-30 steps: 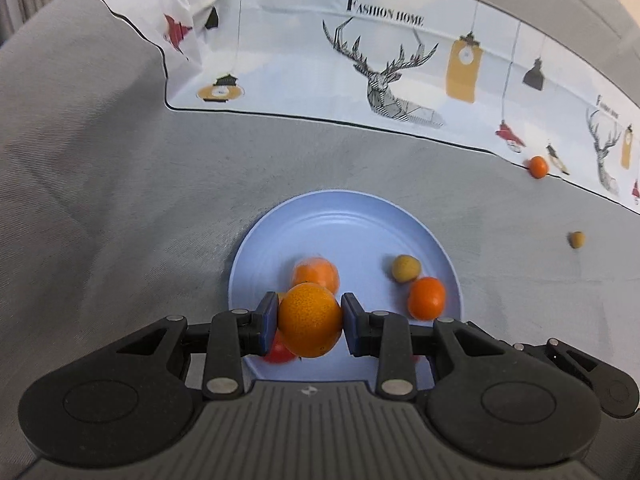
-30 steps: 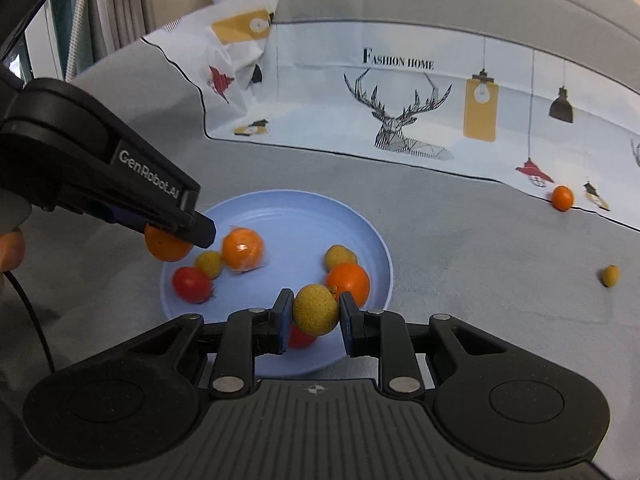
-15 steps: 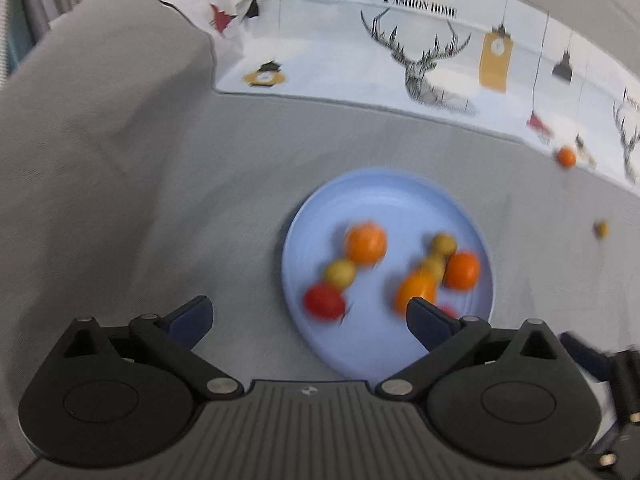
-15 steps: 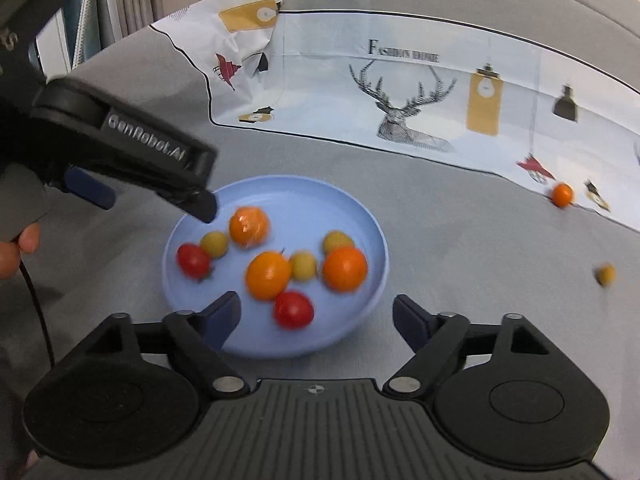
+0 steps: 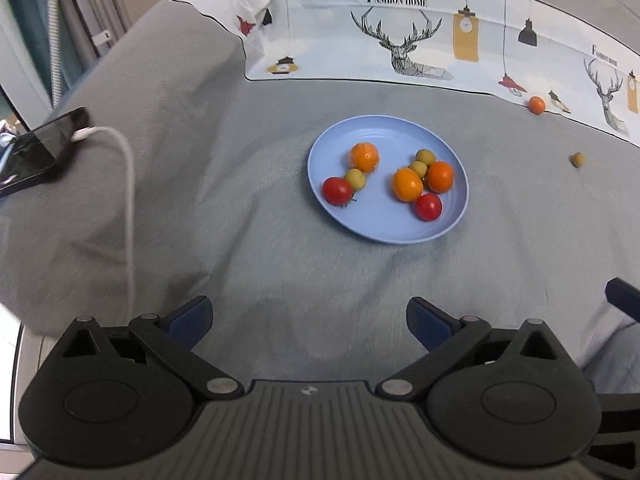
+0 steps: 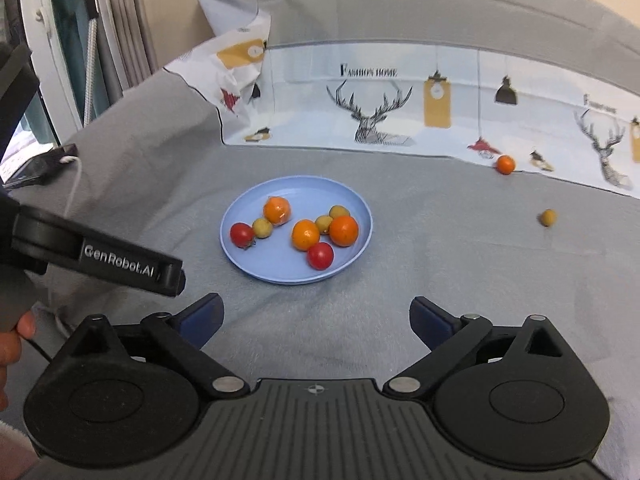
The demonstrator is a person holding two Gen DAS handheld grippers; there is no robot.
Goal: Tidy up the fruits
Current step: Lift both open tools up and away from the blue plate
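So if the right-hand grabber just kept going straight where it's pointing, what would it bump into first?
Probably the grey cloth just short of the blue plate. The right gripper tilts downward, its jaws wide open and empty, with nothing between them and the fabric. Depth is hard to judge; it might reach the plate's near rim instead.

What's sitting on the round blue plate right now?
On the round blue plate: three orange fruits, three small yellow-green fruits and two red tomatoes. They sit in one layer; the plate surface under each is hidden.
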